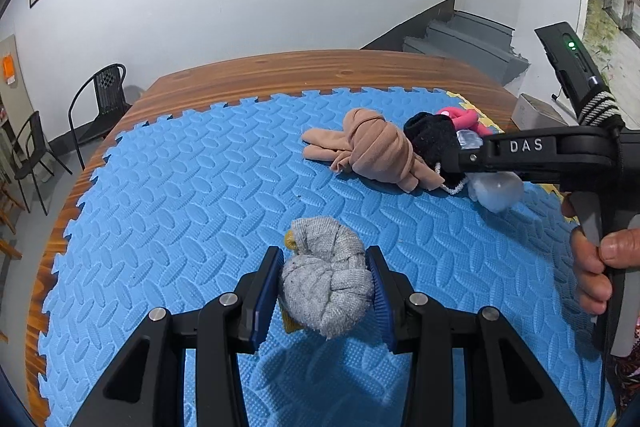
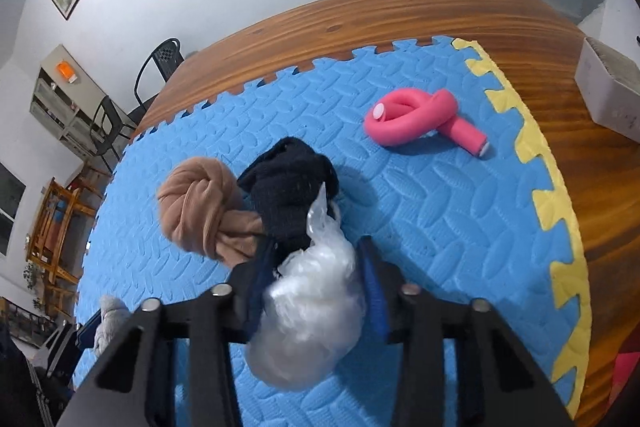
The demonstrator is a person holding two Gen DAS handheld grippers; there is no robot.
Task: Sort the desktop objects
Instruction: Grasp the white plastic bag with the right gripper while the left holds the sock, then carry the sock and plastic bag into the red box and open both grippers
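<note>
- The left gripper (image 1: 326,291) pinches a knotted grey sock bundle (image 1: 326,283) over the near part of the blue foam mat (image 1: 180,187).
- The right gripper (image 2: 316,291) has its pads against a crumpled clear plastic bag (image 2: 308,315), pinching it, just beside the black sock bundle (image 2: 288,187) and tan stocking knot (image 2: 200,207).
- The pink foam roller (image 2: 416,123) lies far right, apart.
- Likely step: picking up both items; next calls for lifting the bag clear without dragging the black bundle.
</note>
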